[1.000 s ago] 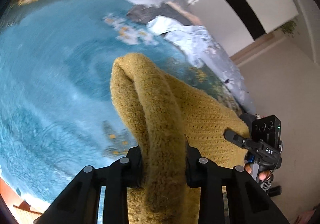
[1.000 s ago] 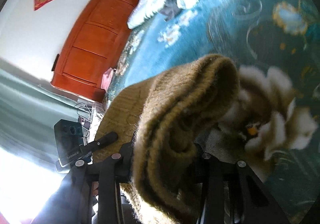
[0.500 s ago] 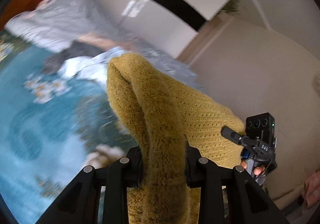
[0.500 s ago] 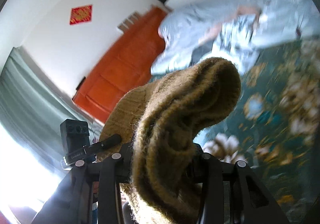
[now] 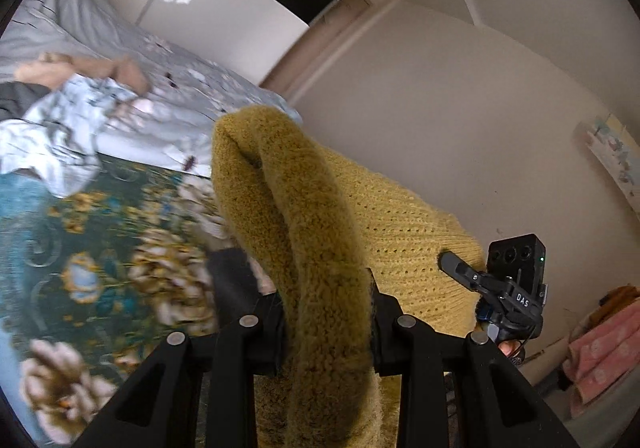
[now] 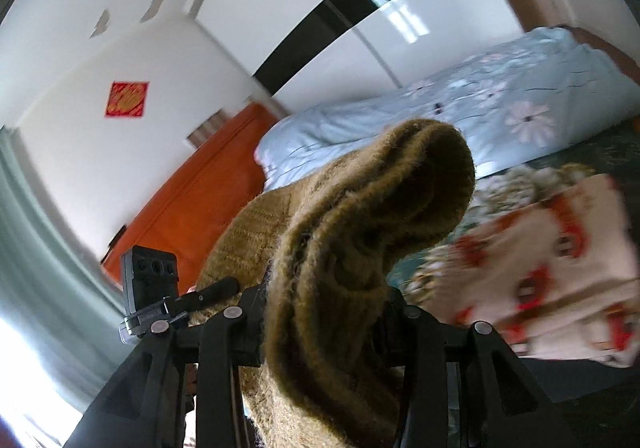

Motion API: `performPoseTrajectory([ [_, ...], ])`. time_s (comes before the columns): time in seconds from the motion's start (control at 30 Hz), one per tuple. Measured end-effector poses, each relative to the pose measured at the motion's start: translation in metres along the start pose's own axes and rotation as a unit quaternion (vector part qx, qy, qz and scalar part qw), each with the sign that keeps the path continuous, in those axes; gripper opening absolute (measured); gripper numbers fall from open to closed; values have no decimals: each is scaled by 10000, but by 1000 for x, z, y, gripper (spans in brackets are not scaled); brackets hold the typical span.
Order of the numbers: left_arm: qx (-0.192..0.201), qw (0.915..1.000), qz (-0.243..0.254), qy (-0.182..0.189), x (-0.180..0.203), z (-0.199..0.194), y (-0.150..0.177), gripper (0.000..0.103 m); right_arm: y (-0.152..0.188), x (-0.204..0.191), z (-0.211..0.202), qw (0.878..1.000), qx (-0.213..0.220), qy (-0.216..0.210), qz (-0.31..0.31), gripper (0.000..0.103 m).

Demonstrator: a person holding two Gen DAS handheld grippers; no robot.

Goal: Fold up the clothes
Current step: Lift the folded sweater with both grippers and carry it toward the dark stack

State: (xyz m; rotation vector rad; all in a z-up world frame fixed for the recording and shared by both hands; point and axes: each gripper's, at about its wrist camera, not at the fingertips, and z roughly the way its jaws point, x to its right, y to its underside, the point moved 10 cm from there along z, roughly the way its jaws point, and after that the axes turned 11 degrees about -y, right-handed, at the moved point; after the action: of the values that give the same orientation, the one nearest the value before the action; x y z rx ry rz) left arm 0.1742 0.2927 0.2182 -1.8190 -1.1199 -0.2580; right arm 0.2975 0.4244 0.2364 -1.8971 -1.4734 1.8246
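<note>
Left gripper (image 5: pixel 326 312), at 6 o'clock in its own view, is clamped on a thick bunched roll of the mustard knit sweater (image 5: pixel 296 207), which rises between the jaws toward 12 o'clock. Right gripper (image 6: pixel 324 316) is likewise clamped on a bunched edge of the same sweater (image 6: pixel 372 215). Each gripper appears in the other's view: the right one (image 5: pixel 452 266) at 4 o'clock of the left view, the left one (image 6: pixel 224 286) at 8 o'clock of the right view, with knit spanning between them. The sweater is thus held off the floral blue-green bedspread (image 5: pixel 88 248), which lies at 9 o'clock. A pale blue quilt (image 6: pixel 460 115) lies beyond; a folded cream-and-red cloth (image 6: pixel 540 264) rests at 3 o'clock. The step appears to be the lift or shake-out before folding. The next move calls for laying the sweater flat with both grippers level and apart.
</note>
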Motion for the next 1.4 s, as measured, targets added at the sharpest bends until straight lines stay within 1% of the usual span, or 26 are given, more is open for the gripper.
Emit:
performPoseTrajectory([
  [0.13, -184, 9997, 8, 151, 26, 34, -3, 32, -18, 28, -35, 9992, 158, 312, 167, 40],
  [0.23, -317, 9993, 7, 205, 39, 61, -8, 32, -36, 49, -53, 9983, 291, 459, 231, 40],
  [0.37, -465, 9987, -110, 203, 43, 86, -10, 32, -55, 74, -67, 9966, 423, 624, 317, 40],
  [0.5, -551, 9983, -137, 155, 41, 110, -12, 32, -64, 99, -71, 9945, 462, 805, 476, 40],
  [0.63, -668, 9975, -241, 54, 32, 134, -6, 32, -69, 124, -76, 9928, 464, 934, 592, 40],
  [0.77, -943, 9952, -29, -273, 15, 158, 10, 34, -65, 149, -78, 9900, 409, 1134, 737, 40],
  [0.8, -970, 9946, -12, -362, 10, 162, 13, 35, -61, 158, -79, 9887, 370, 1219, 788, 40],
  [0.9, -1001, 9939, -95, -456, -2, 171, 19, 37, -45, 177, -79, 9853, 285, 1409, 920, 40],
  [1.07, -1037, 9913, 139, -793, -12, 178, 25, 40, -33, 200, -81, 9819, 375, 1423, 1193, 40],
  [1.17, -1072, 9903, 79, -879, -16, 180, 26, 41, -28, 208, -81, 9808, 352, 1445, 1261, 41],
  [1.23, -1022, 9911, 119, -850, -16, 178, 26, 42, -26, 210, -81, 9801, 364, 1459, 1296, 41],
  [1.27, -988, 9915, 155, -833, -15, 175, 25, 44, -27, 211, -84, 9796, 408, 1453, 1326, 41],
  [1.37, -896, 9921, 192, -860, -15, 167, 21, 54, -29, 212, -91, 9780, 542, 1433, 1416, 43],
  [1.4, -874, 9922, 161, -872, -16, 165, 19, 57, -30, 213, -94, 9774, 587, 1426, 1446, 47],
])
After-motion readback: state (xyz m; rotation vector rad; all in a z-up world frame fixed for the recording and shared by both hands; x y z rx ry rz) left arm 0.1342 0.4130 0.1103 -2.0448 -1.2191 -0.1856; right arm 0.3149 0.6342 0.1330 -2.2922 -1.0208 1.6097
